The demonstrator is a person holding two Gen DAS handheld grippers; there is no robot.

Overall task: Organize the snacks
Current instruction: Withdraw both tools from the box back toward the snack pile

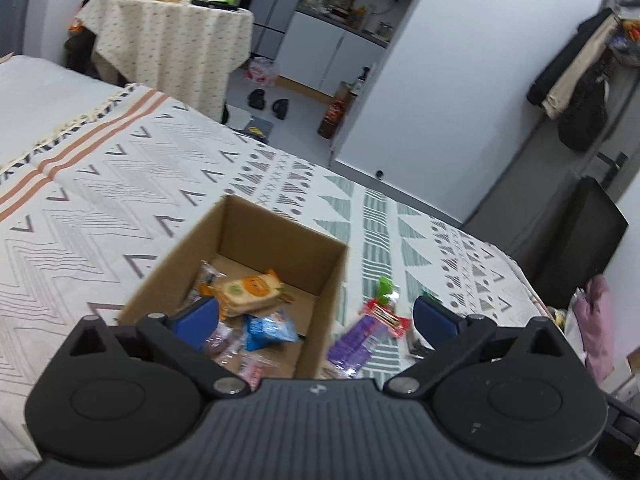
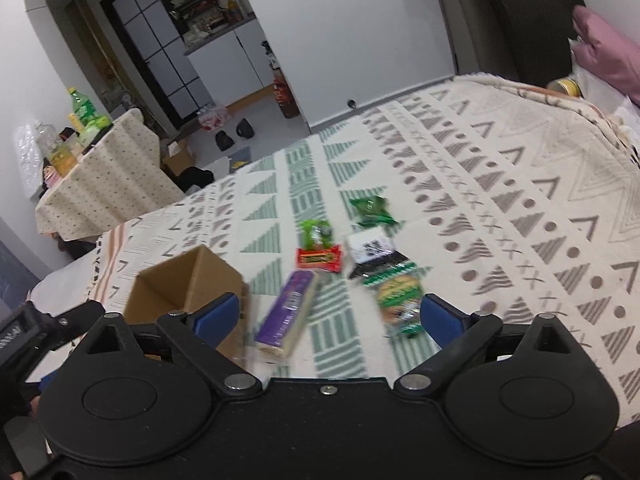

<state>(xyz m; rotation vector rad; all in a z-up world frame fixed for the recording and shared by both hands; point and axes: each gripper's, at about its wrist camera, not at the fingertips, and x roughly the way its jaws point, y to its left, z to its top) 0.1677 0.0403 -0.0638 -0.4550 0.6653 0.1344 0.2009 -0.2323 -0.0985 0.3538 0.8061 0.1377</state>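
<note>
Blue pads tip both tools, and both sets of fingers are spread wide apart with nothing between them. In the left wrist view, the left gripper (image 1: 316, 320) hangs over a brown cardboard box (image 1: 256, 236) on the patterned bedspread (image 1: 100, 200). Inside the box lie an orange cookie pack (image 1: 250, 290) and a blue packet (image 1: 268, 330) (some other wrappers are too blurry to name). In the right wrist view, the right gripper (image 2: 330, 316) is above loose snacks on the bedspread: a purple bar (image 2: 288, 310) at 11 o'clock touching the box, a green cookie pack (image 2: 398, 294) at 1 o'clock, then a red candy (image 2: 320, 259), a black and white packet (image 2: 372, 250), and farthest, two green packets (image 2: 317, 232) (image 2: 372, 210) at 12 o'clock.
</note>
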